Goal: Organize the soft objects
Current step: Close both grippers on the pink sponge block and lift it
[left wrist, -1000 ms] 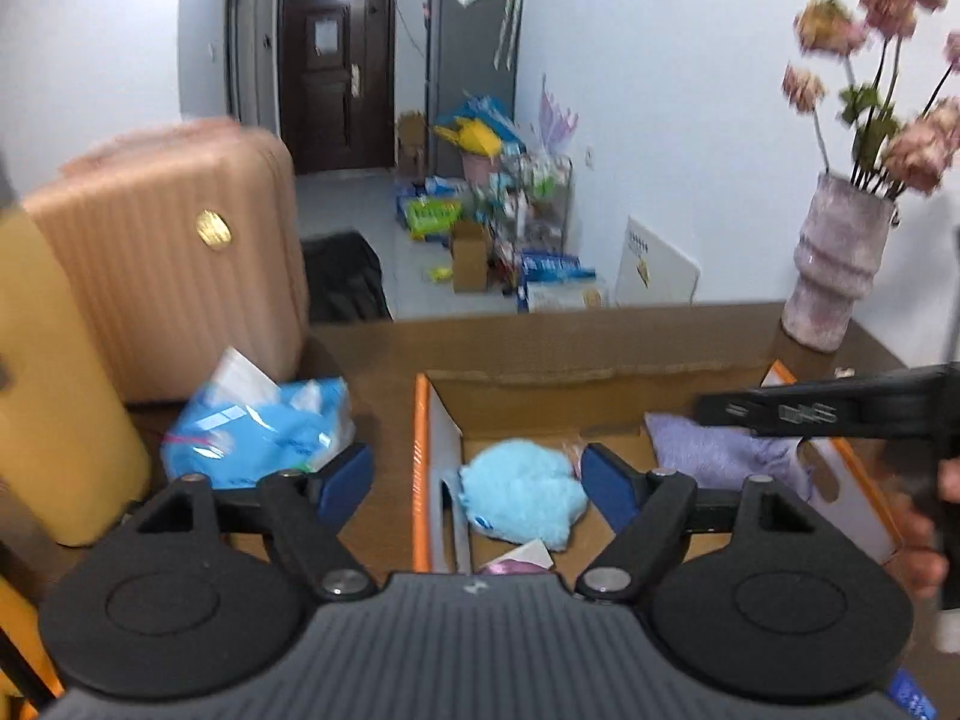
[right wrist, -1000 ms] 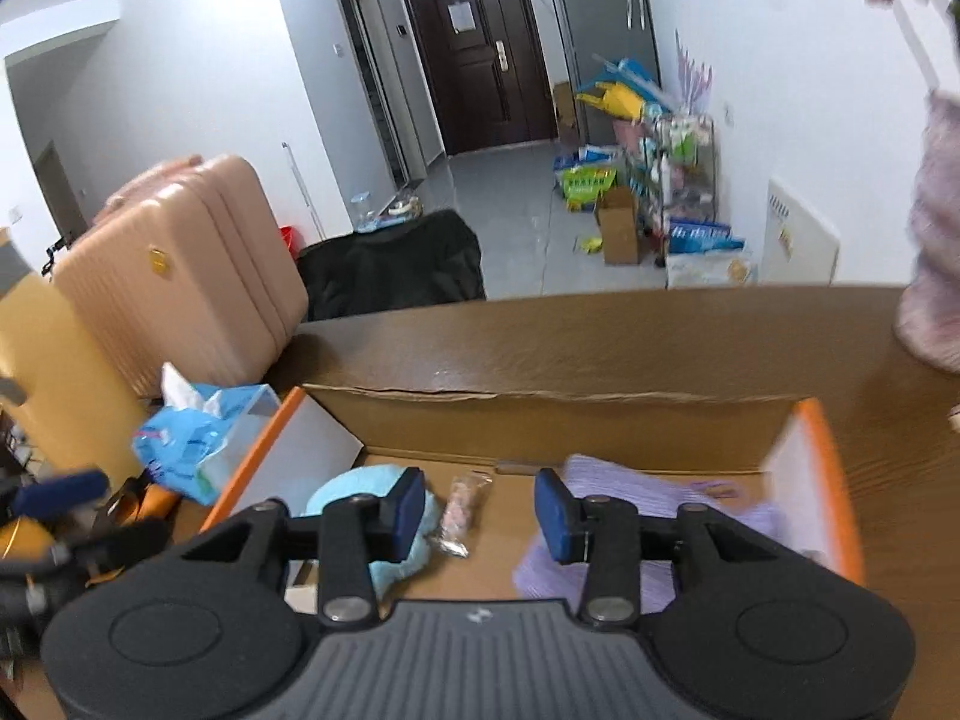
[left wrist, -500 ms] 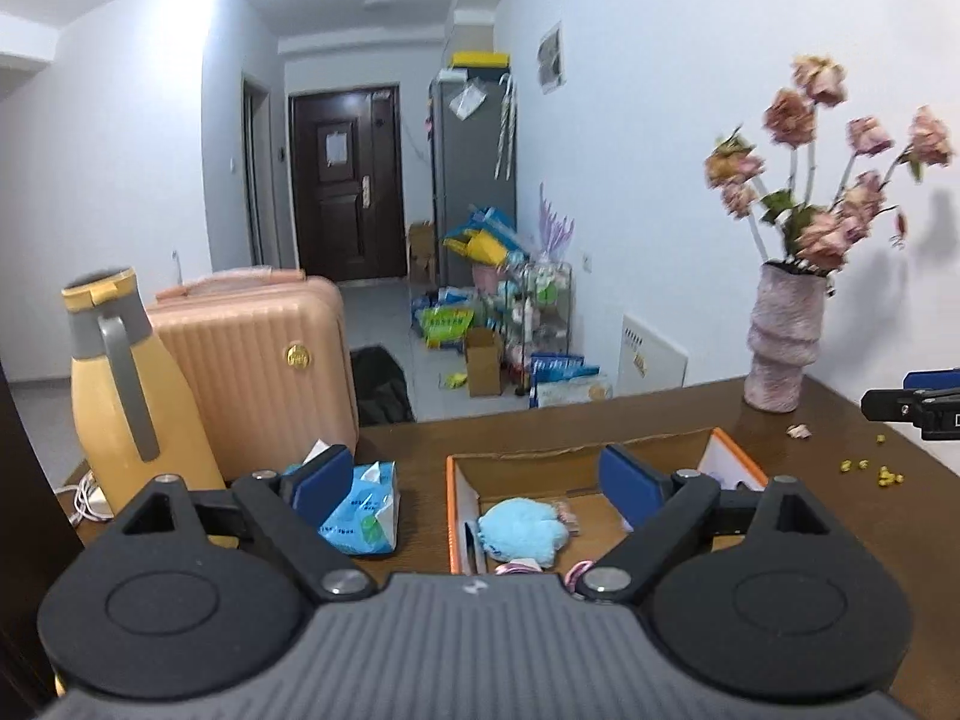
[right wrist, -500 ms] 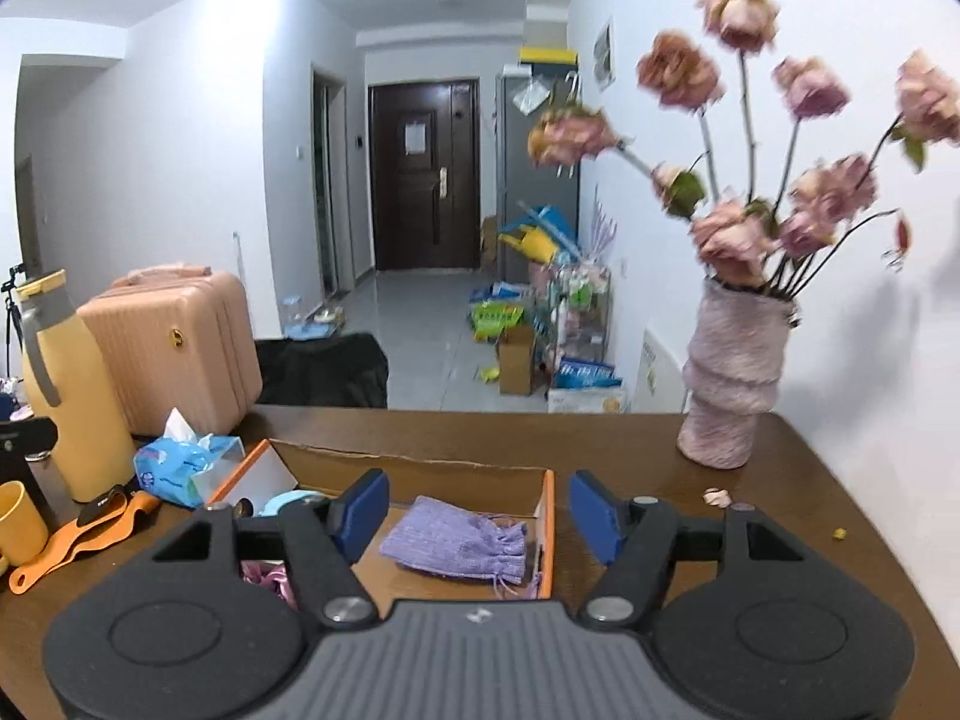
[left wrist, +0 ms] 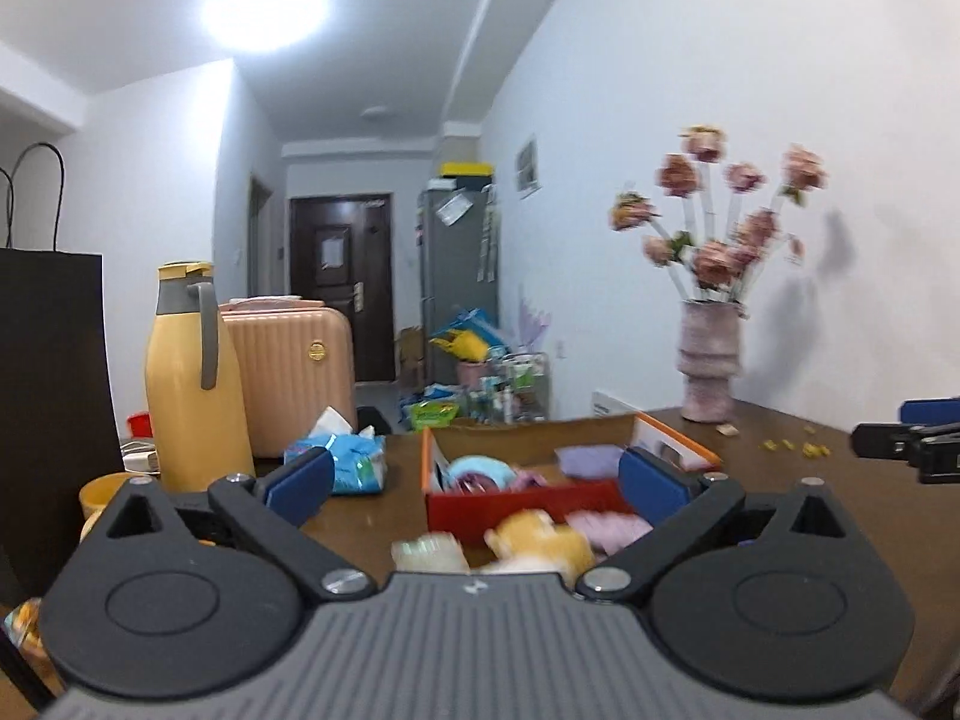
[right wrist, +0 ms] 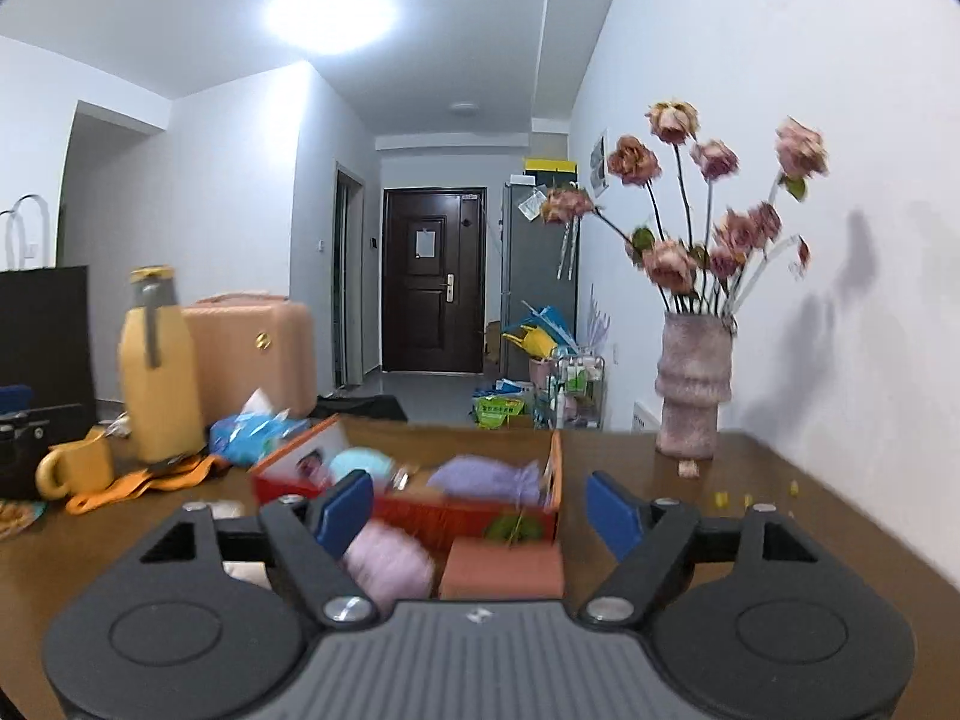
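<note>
Purple pouch (right wrist: 480, 479) lies in cardboard box (right wrist: 555, 474) on surface (right wrist: 750, 546), beside blue plush (right wrist: 360, 461). Left tool (left wrist: 474, 483), right tool (right wrist: 480, 507): jaws just opened wider, both empty.

No legible text appeared in either wrist view. A white paper notice (right wrist: 425, 243) was fixed to the dark front door (right wrist: 433, 282) at the end of the hall, its print too small to make out. The blue tissue pack (left wrist: 351, 463) on the counter (left wrist: 840, 498) carried printing that was blurred beyond reading. Papers stuck on the grey cabinet (left wrist: 459, 264) and the picture printed on the orange box's flap (right wrist: 309, 459) also showed no readable words.
</note>
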{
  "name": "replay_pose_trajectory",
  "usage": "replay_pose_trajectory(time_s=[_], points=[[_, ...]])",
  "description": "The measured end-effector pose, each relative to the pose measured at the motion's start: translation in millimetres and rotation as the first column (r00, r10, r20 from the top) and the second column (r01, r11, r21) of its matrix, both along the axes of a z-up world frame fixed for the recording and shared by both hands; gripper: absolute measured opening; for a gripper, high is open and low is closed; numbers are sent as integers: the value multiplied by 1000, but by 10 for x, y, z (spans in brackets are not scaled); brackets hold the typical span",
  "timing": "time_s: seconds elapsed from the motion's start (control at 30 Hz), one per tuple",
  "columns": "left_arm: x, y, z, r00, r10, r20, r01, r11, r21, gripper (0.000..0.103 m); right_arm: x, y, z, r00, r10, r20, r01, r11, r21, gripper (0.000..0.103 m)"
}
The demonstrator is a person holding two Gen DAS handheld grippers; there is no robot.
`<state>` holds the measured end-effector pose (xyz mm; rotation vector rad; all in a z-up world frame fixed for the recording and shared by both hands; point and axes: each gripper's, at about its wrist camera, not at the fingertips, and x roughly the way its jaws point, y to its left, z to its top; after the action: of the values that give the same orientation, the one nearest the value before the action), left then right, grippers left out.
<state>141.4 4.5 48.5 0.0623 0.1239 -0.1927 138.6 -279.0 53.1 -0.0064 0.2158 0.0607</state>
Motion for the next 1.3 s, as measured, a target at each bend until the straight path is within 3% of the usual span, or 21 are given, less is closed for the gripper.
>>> replay_pose_trajectory(time_s=[0.13,0.27,0.53,0.6,0.67,0.73,0.83,0.87,1.0,1.07,1.17,1.3], points=[[-213,-8,-143,997,-49,-52,49,999,-3,103,-335,50,-261,1000,-16,-26,17,998,58,79],[-176,-102,-185,996,-64,-59,66,998,20,103,-347,107,-359,998,-8,-64,10,999,31,79],[347,-409,-290,976,-128,-176,123,992,-35,102,-79,-85,-512,994,-30,-110,38,997,73,75],[665,-596,-289,956,-174,-236,158,984,-87,92,78,-189,-551,990,-32,-135,44,995,88,68],[985,-770,-294,931,-218,-294,186,974,-132,64,298,-313,-592,983,-40,-180,60,993,105,59],[1332,-985,-321,900,-271,-342,226,960,-165,54,523,-444,-613,977,-47,-210,75,989,131,53],[1848,-1341,-417,852,-341,-397,287,939,-191,52,930,-640,-674,965,-48,-259,96,980,176,43],[2038,-1455,-478,832,-334,-444,277,942,-189,46,1077,-697,-699,961,-42,-273,97,977,192,41],[2636,-1692,-788,722,-326,-610,229,945,-234,42,1581,-833,-792,952,-12,-307,90,966,243,38],[2769,-1689,-890,688,-351,-636,221,935,-277,42,1807,-870,-861,942,7,-335,86,961,263,38],[2895,-1699,-1003,661,-352,-663,199,934,-297,42,2081,-894,-960,927,24,-374,89,956,280,38],[2937,-1707,-1021,666,-366,-650,205,928,-312,37,2296,-958,-1109,908,62,-414,95,933,347,32]])
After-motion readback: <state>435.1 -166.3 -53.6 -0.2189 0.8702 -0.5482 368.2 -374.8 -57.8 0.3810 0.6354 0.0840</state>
